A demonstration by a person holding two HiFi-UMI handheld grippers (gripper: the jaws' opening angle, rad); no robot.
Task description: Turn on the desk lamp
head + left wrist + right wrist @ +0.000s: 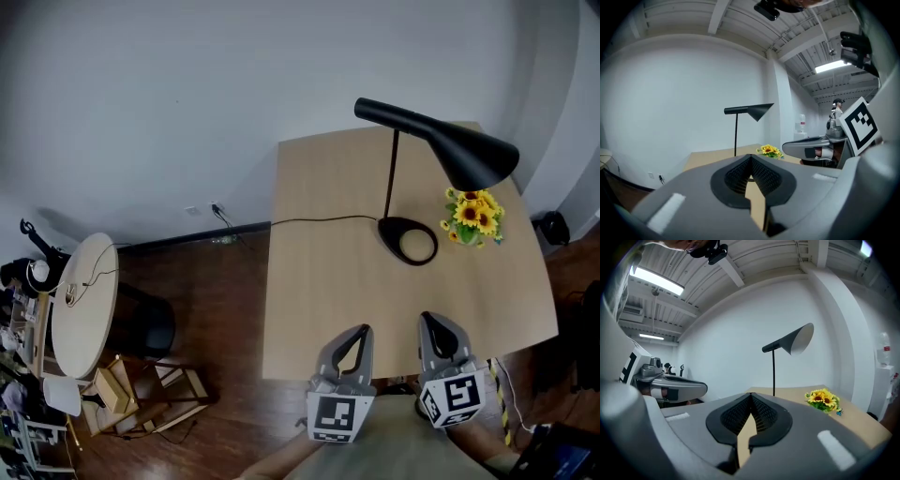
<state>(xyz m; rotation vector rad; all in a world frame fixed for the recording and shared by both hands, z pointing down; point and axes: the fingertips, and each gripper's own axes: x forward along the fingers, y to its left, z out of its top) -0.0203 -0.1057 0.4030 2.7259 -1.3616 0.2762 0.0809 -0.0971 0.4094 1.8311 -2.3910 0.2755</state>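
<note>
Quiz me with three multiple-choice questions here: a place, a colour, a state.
1. Where are the flowers? A on the table, beside the base of the lamp; B on the floor; C in a gripper.
2. What colour is the lamp? A white; B black; C red.
3. How are the left gripper and right gripper? A wide open; B shut, empty; C shut on a cord.
Answers: A, they lie right by the base; B, shade, stem and base are black; B, each one's tips meet with nothing between.
</note>
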